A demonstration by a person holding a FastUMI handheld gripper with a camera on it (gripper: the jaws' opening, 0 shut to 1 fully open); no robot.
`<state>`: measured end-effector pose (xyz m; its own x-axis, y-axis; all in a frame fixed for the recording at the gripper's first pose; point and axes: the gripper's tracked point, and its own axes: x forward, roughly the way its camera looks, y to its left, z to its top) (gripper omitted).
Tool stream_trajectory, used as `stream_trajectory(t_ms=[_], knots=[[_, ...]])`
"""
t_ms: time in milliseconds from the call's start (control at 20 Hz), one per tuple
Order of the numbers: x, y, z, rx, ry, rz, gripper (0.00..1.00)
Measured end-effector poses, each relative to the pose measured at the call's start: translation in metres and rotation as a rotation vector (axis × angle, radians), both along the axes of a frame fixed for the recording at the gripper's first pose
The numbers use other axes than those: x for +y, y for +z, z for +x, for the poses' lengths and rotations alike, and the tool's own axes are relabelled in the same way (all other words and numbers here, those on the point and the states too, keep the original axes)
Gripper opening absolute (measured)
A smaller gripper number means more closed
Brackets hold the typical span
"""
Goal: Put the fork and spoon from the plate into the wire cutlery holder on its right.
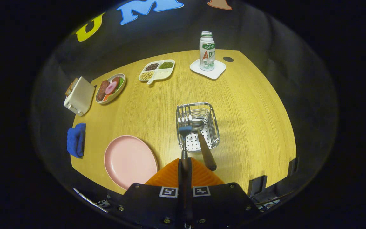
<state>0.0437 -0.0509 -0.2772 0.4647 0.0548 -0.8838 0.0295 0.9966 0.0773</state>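
Note:
My gripper (185, 170) is shut on the dark handle of the fork (184, 149), with the orange fingers (167, 175) pressed together around it. The fork points straight ahead, and its tines hang over the near left part of the wire cutlery holder (213, 119). The spoon (204, 148) stands in the holder; its bowl is down inside and its brown handle leans out over the near rim, just right of the fork. The pink plate (129, 160) lies bare to the left of the holder, beside my fingers.
On the wooden table (249, 127), a blue cloth (76, 140) and a white toaster (78, 95) sit at the left edge. A plate of food (110, 88) and a divided tray (157, 70) lie beyond. A bottle (207, 51) stands on a white coaster (216, 73) at the back.

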Motion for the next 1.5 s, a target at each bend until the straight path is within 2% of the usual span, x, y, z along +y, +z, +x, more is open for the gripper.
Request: stream_trajectory(t_ms=[550, 800, 900, 1500], knots=[[-0.012, -0.003, 0.001, 0.111, 0.081, -0.063, 0.04], [-0.012, -0.002, 0.002, 0.125, 0.076, -0.06, 0.06], [-0.011, 0.001, 0.005, 0.108, 0.073, -0.058, 0.11], [-0.012, 0.029, 0.002, 0.026, 0.061, -0.042, 0.12]])
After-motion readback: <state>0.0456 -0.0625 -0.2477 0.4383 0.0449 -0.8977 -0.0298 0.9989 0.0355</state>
